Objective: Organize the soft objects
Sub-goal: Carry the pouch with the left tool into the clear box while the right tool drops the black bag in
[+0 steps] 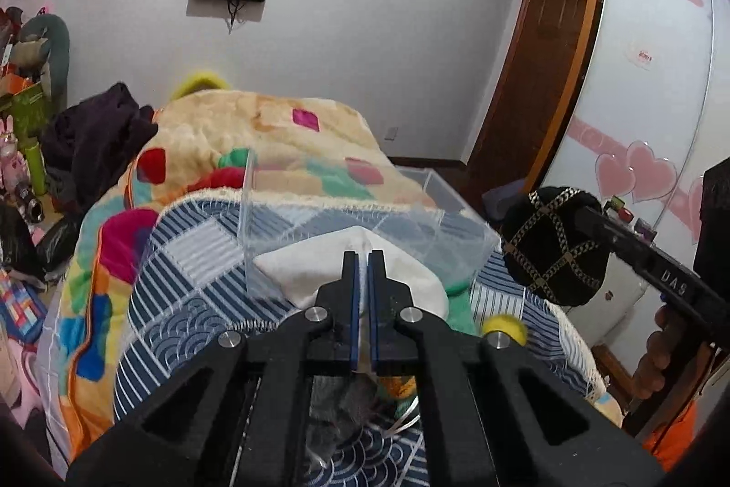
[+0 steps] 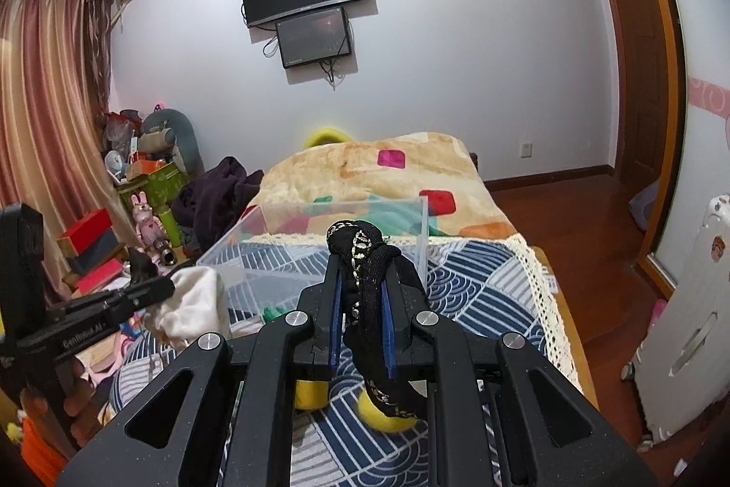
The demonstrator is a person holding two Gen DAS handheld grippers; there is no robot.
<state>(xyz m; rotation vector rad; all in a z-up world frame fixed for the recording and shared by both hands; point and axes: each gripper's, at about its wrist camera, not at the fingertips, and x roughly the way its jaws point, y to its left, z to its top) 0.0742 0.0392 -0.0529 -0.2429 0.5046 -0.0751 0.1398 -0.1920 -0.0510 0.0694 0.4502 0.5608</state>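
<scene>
One white cloth (image 1: 319,272) and one black cloth with gold chain trim (image 2: 372,286) hang above the bed, each pinched in its own tool: the left gripper (image 1: 363,259) is clamped on the white one, the right gripper (image 2: 360,281) on the black one, whose long axis trails down and back between the blue pads. Just beyond stands one clear plastic box (image 2: 319,254) on a blue patterned blanket (image 2: 479,281), with two yellow balls (image 2: 385,414) below.
</scene>
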